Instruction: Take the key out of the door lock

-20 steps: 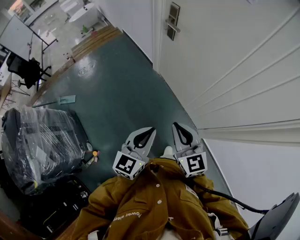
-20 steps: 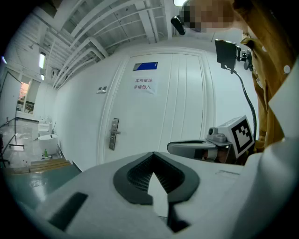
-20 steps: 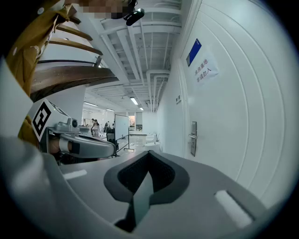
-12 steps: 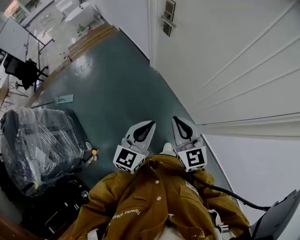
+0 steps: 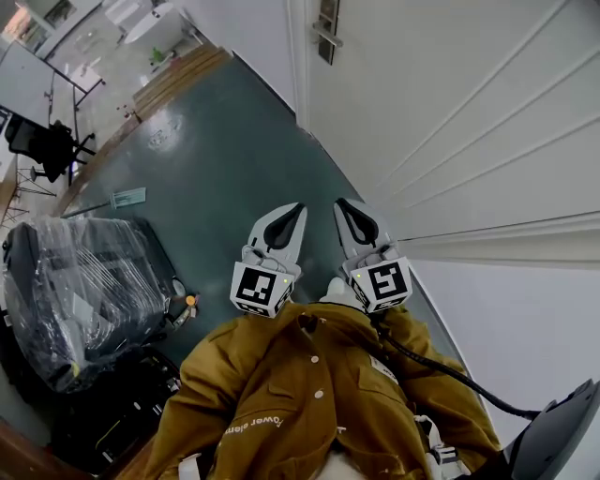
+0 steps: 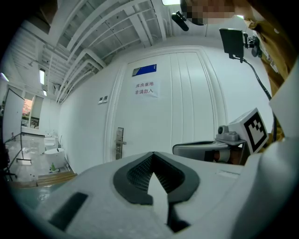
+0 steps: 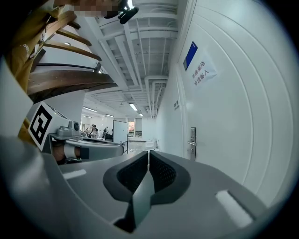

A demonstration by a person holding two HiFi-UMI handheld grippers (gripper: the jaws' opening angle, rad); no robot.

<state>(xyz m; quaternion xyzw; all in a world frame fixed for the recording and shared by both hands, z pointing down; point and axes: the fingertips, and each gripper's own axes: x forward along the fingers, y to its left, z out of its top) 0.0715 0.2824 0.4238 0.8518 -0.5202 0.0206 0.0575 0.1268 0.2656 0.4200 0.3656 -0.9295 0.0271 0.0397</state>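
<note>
Nothing of the task is done yet: the left gripper (image 5: 294,215) and the right gripper (image 5: 345,209) are both clenched on nothing, well short of the door lock (image 5: 325,28), where any key is too small to make out, so approach, grasp and withdrawal all remain.

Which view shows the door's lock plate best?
The left gripper view: the lock plate faces the camera, unobstructed. The right gripper view shows it obliquely, from the side; the head view shows it from above, at the top edge.
</note>
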